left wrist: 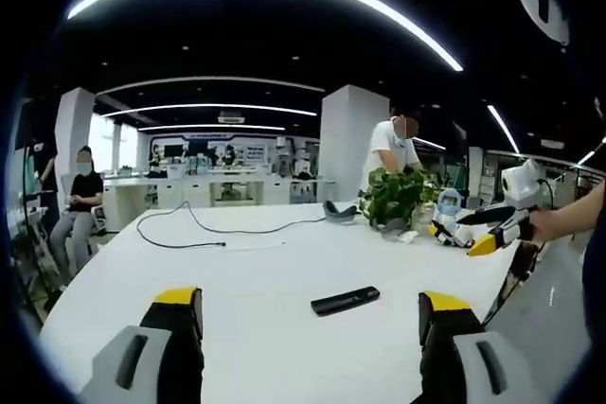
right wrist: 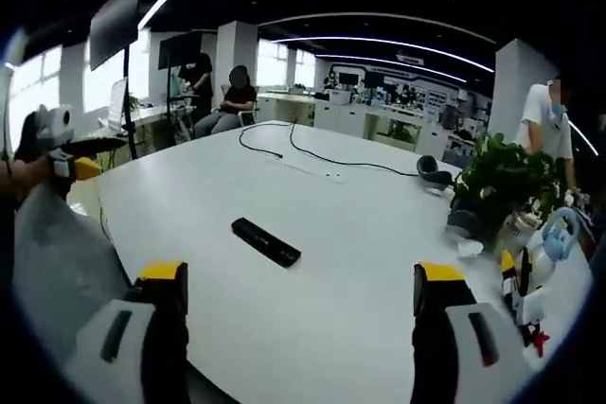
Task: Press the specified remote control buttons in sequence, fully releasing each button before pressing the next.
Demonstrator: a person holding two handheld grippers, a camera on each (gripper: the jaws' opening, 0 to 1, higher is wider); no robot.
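A slim black remote control (left wrist: 346, 301) lies flat on the white table (left wrist: 246, 281). In the left gripper view it sits just ahead of my left gripper (left wrist: 308, 307), nearer the right-hand jaw. That gripper's jaws stand wide open with nothing between them. My right gripper (right wrist: 301, 283) is also open and holds nothing, and the remote (right wrist: 266, 241) lies a short way beyond it, slightly left of centre. Each gripper hangs above the table's near edge, clear of the remote. The right gripper (left wrist: 473, 232) also enters the left gripper view from the right, and the left gripper (right wrist: 90, 156) enters the right gripper view from the left.
A potted plant (left wrist: 398, 196) (right wrist: 502, 182) stands near one table edge, with small white and blue items (right wrist: 554, 238) beside it. A black cable (left wrist: 189, 229) (right wrist: 312, 153) trails over the far part of the table. People sit and stand beyond the table.
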